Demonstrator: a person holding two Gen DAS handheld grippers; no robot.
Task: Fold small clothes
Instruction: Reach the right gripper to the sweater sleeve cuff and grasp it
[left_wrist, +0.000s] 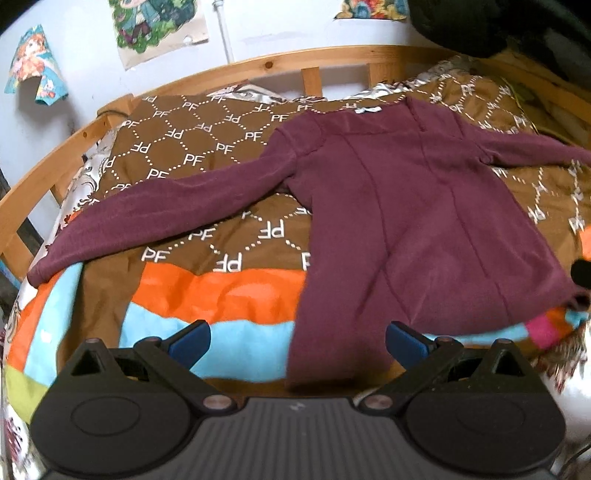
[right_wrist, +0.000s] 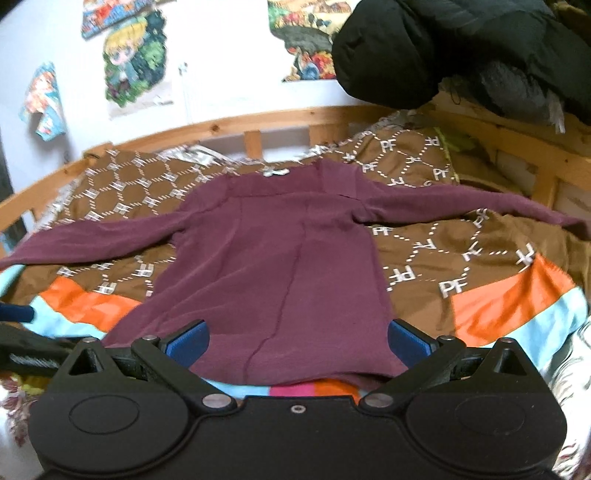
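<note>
Maroon top (left_wrist: 399, 192) spread flat mid-frame on brown quilt (left_wrist: 192, 147), wooden bed rail (left_wrist: 258, 62) behind, posters (right_wrist: 133, 59) upper left on white wall. Left hand-held gripper (left_wrist: 297, 341) and right hand-held gripper (right_wrist: 298, 341) wide apart, empty.

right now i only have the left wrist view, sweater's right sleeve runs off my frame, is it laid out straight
Observer: Yes. In the right wrist view that right sleeve lies stretched out flat across the brown bedspread, cuff near the bed's edge.
Operator: is the right gripper holding anything
Observer: No. The right gripper is open, hanging over the sweater's hem, nothing between its blue pads.
Operator: anything near the top right corner
Observer: A black padded jacket is piled over the wooden bed frame there, apart from the sweater.
</note>
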